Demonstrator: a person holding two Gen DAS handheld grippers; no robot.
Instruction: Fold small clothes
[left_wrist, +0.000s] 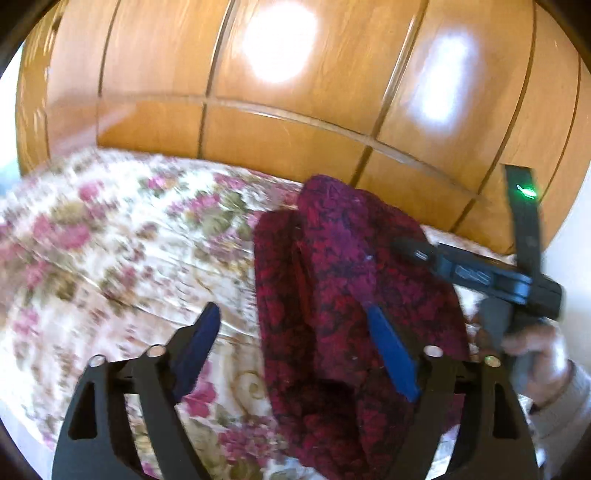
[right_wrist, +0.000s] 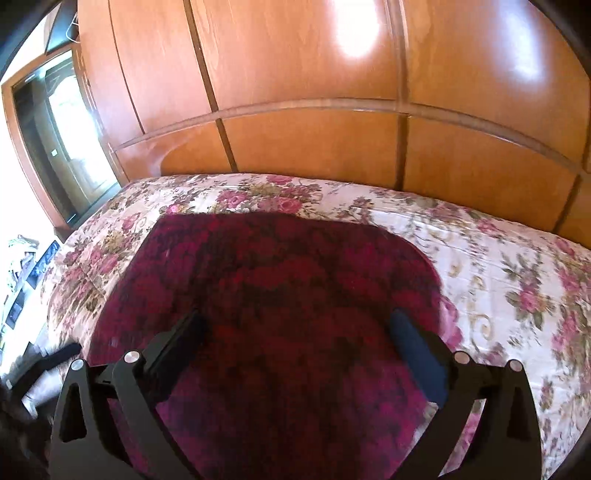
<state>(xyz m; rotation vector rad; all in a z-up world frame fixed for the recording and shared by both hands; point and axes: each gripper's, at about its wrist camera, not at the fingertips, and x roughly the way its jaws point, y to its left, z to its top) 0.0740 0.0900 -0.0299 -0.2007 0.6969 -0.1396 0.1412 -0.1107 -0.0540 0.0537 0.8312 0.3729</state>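
left gripper (left_wrist: 291, 339): released, above floral bedspread (left_wrist: 110, 240) | right gripper (right_wrist: 295, 336): released, over crimson knit garment (right_wrist: 280, 280)

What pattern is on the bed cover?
Pink roses with green leaves on the cream quilted bed cover; clearest in the right wrist view.

Left wrist view: floral bedspread (left_wrist: 110, 240) is motion-blurred; knitted garment (left_wrist: 332, 295) is cut off at the bottom edge; right gripper (left_wrist: 406, 249) fingertips are indistinct, so jaw state is undeterminable; right wrist view: left gripper (right_wrist: 55, 356) is mostly hidden.
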